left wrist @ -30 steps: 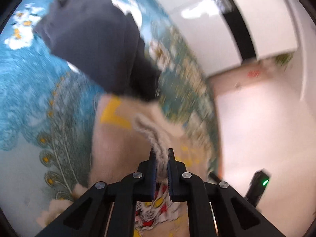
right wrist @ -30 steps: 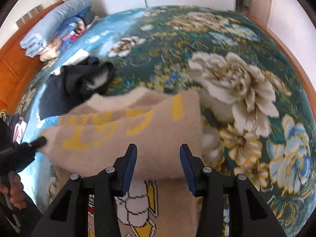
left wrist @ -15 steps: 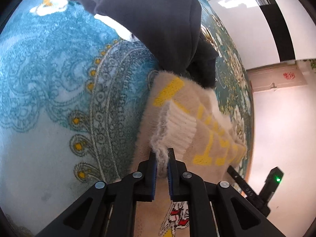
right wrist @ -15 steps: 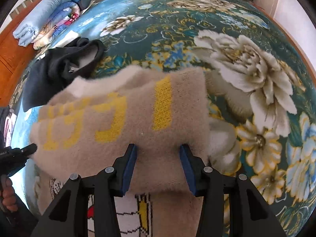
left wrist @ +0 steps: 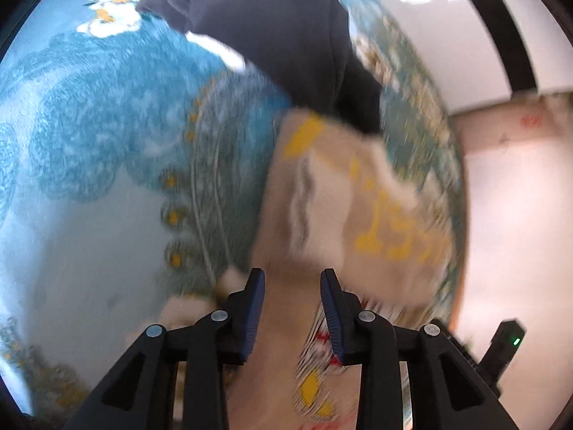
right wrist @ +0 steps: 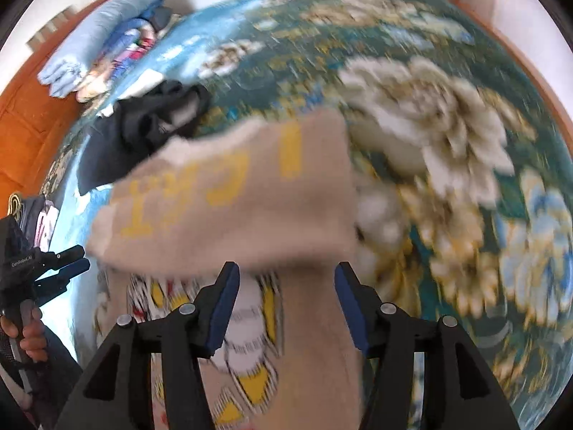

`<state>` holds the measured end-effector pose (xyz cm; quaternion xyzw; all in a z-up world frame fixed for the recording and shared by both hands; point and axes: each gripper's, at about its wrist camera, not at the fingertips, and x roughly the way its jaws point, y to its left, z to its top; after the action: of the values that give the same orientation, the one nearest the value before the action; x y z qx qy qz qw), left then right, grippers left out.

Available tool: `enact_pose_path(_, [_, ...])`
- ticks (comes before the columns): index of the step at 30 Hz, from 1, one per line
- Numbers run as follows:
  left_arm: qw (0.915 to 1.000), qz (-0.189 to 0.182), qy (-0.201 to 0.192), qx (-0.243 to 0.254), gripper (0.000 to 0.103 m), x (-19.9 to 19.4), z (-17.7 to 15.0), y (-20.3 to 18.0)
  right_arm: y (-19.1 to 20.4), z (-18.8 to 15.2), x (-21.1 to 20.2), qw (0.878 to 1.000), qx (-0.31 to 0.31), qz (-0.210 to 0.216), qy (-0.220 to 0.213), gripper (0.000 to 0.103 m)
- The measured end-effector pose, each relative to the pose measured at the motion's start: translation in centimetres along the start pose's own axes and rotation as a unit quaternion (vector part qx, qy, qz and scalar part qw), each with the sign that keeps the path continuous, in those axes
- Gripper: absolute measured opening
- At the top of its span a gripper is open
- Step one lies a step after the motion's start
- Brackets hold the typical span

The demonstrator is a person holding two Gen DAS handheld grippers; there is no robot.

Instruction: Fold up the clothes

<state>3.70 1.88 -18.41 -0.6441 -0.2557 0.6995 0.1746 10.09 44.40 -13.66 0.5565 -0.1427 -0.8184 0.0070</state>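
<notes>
the left gripper hangs with jaws spread above the folded beige sweater. the right gripper is likewise spread, holding nothing, over the sweater on the floral bedspread.

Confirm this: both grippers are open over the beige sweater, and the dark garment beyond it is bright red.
Only the colour is wrong. Both wrist views show the left gripper and right gripper open over the beige sweater, but the garment beyond it is dark navy or black.

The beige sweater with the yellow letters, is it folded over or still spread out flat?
Folded over. The beige sweater has its lettered part doubled back across the cartoon print, lying on the floral bedspread. Both hand-held grippers are open and off it.
</notes>
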Motion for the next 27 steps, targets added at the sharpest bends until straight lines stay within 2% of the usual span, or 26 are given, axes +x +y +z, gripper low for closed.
enact_pose_path(4, [0.9944,0.059,0.084,0.029,0.036,2.0,-2.4,0.0,-3.1,-3.6,0.0,0.998,0.052,0.024,0.041,0.057])
enact_pose_path(8, [0.9838,0.091,0.154,0.012,0.036,3.9,-4.4,1.2,-5.2,-7.4,-0.4,0.993,0.086,0.05,0.065,0.057])
enact_pose_path(13, [0.982,0.082,0.17,0.007,0.036,3.3,-5.3,1.7,-6.4,-11.1,0.4,0.985,0.112,0.079,0.105,0.057])
enact_pose_path(19, [0.9721,0.091,0.215,0.028,0.035,3.6,-7.0,1.5,-6.1,-13.6,0.2,0.977,0.12,0.121,0.126,0.056])
enact_pose_path(21, [0.9703,0.093,0.221,0.031,0.033,3.6,-7.3,1.5,-6.1,-14.3,0.0,0.976,0.12,0.126,0.134,0.048])
enact_pose_path(23, [0.9699,0.096,0.221,0.032,0.033,3.4,-7.5,1.7,-6.1,-15.0,-0.1,0.974,0.122,0.125,0.146,0.03])
enact_pose_path(25, [0.971,0.098,0.215,0.038,0.022,3.0,-7.6,1.6,-6.1,-15.6,-0.4,0.971,0.121,0.132,0.158,0.013])
enact_pose_path(27, [0.9734,0.086,0.208,0.039,0.015,2.6,-7.5,1.6,-6.2,-15.8,-1.0,0.966,0.132,0.159,0.153,0.011])
